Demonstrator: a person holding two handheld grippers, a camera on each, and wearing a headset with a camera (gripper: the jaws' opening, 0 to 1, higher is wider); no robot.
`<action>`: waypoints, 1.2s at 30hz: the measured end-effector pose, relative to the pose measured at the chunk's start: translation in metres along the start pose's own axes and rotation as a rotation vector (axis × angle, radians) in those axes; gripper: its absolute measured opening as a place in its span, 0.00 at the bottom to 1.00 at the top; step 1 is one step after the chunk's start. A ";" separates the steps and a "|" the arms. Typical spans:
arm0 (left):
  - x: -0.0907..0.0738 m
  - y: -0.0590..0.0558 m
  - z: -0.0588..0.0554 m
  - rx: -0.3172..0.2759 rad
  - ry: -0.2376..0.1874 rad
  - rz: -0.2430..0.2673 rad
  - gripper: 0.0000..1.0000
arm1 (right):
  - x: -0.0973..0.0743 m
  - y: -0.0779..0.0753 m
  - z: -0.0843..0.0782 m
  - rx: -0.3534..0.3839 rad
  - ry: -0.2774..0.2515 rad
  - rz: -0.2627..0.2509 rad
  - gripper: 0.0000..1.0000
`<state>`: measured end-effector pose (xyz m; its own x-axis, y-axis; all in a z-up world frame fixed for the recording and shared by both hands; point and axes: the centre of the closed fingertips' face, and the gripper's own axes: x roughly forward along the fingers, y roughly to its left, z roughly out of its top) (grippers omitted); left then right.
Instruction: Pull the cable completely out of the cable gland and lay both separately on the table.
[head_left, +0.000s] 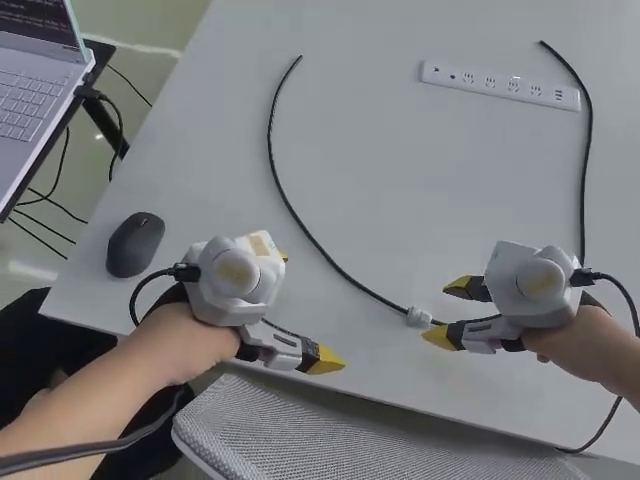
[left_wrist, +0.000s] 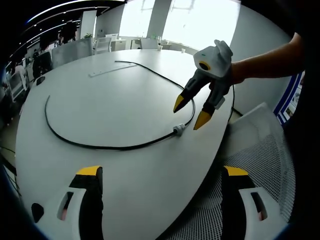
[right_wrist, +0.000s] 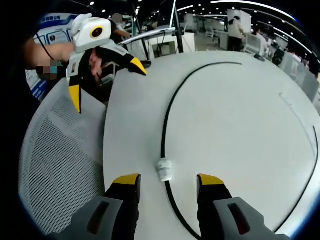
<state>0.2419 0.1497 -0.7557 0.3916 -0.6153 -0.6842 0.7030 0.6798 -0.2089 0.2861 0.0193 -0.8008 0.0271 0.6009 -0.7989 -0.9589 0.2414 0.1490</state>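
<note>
R tongs (right_wrist: 168, 179) spread, tips near cable gland (right_wrist: 164, 170) on desk (right_wrist: 240, 125), cable (right_wrist: 167, 112) thru it; L tongs (left_wrist: 162, 171) spread too.

Cable (head_left: 269, 128) partly behind the right gripper (head_left: 436, 312)

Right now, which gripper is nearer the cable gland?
The right gripper: the white cable gland lies just ahead of its open jaws, while the left gripper is well off to the side.

Left tongs (head_left: 300, 308) gape wide, one yellow tip up, one low, pointing right, with the left hand (head_left: 195, 335) wrapped behind and the forearm coming in from the lower left. Right tongs (head_left: 446, 312) are parted too, aimed left, with the right hand (head_left: 572, 342) gripping behind.
</note>
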 end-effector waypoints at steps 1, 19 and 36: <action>0.000 0.000 0.000 0.000 0.000 -0.003 0.99 | 0.001 0.000 -0.001 -0.005 0.003 0.003 0.41; 0.005 -0.001 -0.004 0.016 0.028 -0.012 0.98 | 0.014 0.004 -0.005 -0.035 0.038 0.046 0.20; 0.003 0.001 -0.007 0.012 0.037 -0.013 0.96 | 0.021 0.005 -0.005 -0.049 0.041 0.077 0.09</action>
<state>0.2394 0.1515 -0.7629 0.3604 -0.6083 -0.7072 0.7149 0.6671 -0.2095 0.2803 0.0295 -0.8200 -0.0574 0.5843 -0.8095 -0.9705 0.1577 0.1826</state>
